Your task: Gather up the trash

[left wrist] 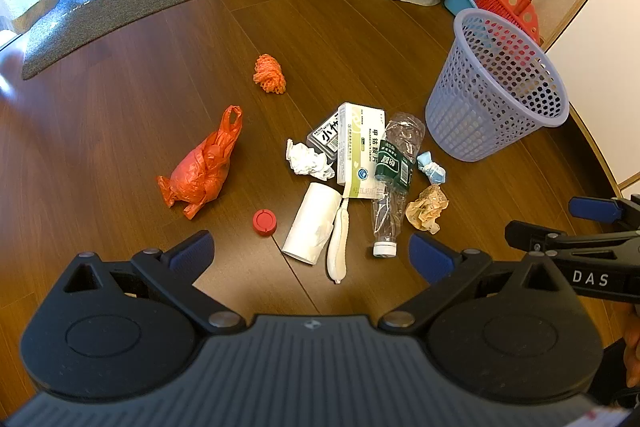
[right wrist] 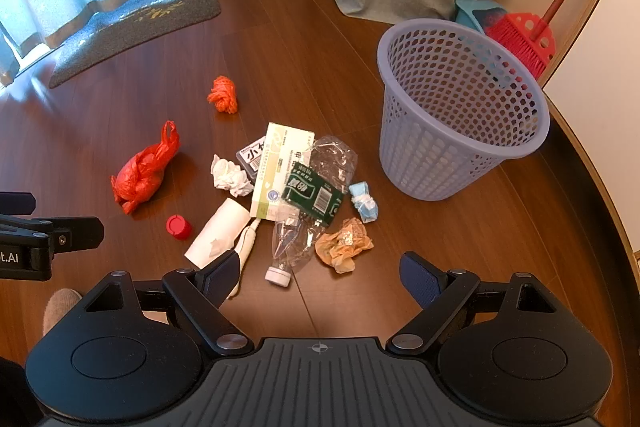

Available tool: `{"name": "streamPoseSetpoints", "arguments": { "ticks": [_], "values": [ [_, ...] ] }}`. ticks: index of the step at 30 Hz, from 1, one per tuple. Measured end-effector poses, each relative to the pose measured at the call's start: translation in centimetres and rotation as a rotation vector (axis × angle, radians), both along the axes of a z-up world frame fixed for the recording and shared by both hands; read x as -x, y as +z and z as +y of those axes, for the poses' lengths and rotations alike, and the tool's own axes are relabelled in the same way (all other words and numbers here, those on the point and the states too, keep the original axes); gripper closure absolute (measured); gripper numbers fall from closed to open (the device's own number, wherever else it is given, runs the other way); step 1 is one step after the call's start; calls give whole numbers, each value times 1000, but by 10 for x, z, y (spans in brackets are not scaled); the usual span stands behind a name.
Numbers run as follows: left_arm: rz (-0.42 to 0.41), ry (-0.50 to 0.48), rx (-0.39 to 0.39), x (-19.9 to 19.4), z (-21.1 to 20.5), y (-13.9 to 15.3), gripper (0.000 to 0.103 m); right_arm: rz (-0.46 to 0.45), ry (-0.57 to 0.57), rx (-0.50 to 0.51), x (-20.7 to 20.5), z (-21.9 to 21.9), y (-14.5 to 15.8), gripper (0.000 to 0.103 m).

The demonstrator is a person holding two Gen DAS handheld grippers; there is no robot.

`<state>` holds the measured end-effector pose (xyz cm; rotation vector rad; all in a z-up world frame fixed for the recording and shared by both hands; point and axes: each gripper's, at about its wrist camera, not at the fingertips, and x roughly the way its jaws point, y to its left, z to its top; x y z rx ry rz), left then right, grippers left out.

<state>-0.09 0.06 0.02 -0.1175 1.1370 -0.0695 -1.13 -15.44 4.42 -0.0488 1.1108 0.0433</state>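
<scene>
Nothing collected yet: basket [right wrist: 460, 115] is looking empty, trash is lying in a pile [right wrist: 288, 195] on the floor just beside it. Left gripper [left wrist: 312, 255] and right gripper [right wrist: 320, 273] are hovering, jaws spread, gripping nothing.

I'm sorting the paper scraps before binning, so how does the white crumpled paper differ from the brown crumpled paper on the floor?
The white crumpled paper is plain white; the brown crumpled paper is tan with faint print. The white one lies on the left of the pile beside the medicine box; the brown one lies on the right, by the crushed plastic bottle and nearer the grippers. Both are wadded up, lying loose on the wooden floor, outside the basket.
</scene>
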Motion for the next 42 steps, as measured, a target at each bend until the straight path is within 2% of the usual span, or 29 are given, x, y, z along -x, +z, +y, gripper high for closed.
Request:
{"name": "streamPoseSetpoints", "arguments": {
  "ticks": [42],
  "values": [
    [5,-5,5,1,-3,-1,1,10,2,-6,-1,0,-4,18]
  ]
}}
